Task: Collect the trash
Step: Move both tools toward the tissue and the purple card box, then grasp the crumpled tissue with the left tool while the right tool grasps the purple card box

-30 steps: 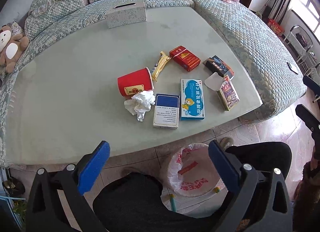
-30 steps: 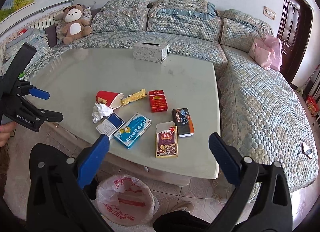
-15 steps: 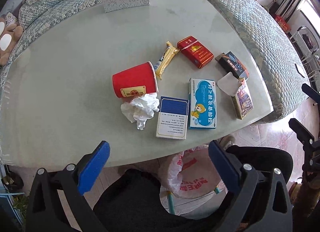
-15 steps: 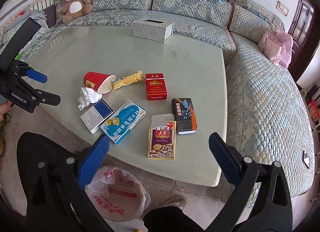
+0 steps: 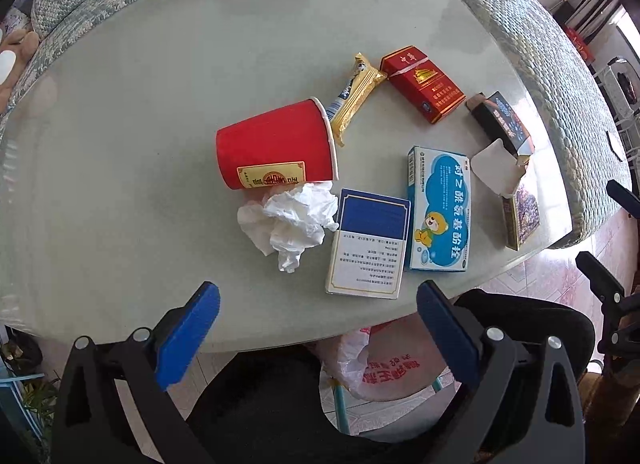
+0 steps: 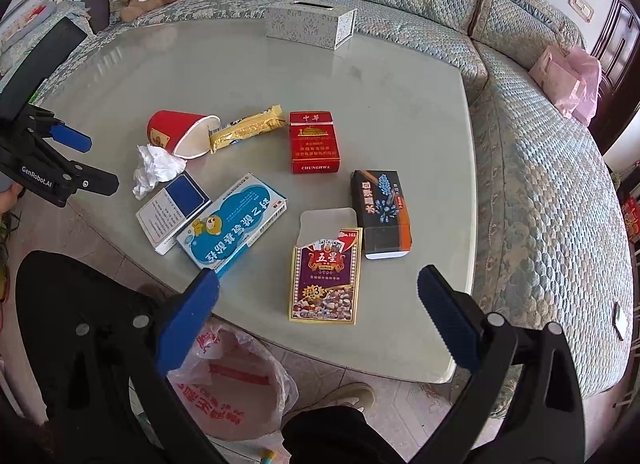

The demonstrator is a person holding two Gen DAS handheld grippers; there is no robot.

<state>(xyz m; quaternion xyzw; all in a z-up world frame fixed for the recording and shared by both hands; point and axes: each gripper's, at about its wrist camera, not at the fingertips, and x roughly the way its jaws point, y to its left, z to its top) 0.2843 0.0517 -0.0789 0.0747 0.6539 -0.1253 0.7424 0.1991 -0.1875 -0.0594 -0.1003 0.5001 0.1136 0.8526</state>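
My left gripper (image 5: 318, 300) hangs spread wide with nothing between its blue pads, and my right gripper (image 6: 318, 288) is just as wide and empty. At twelve o'clock from the left pads lies the crumpled tissue (image 5: 290, 220), touching the tipped red paper cup (image 5: 276, 146). I judge the tissue feather-light and soft, so I would pinch its thick middle; the cup is thin and would crush, so its rim looks the better hold. At one o'clock the blue-and-white box (image 5: 368, 244) and the bear-print medicine box (image 5: 438, 208) lie side by side, stiff and flat. Farther out are the gold wrapper (image 5: 354, 94), the red cigarette pack (image 5: 422, 82) and the playing-card box (image 6: 326, 272). The bagged bin (image 6: 236, 388) waits below the table (image 5: 120, 112) edge. Nothing blocks the tissue.
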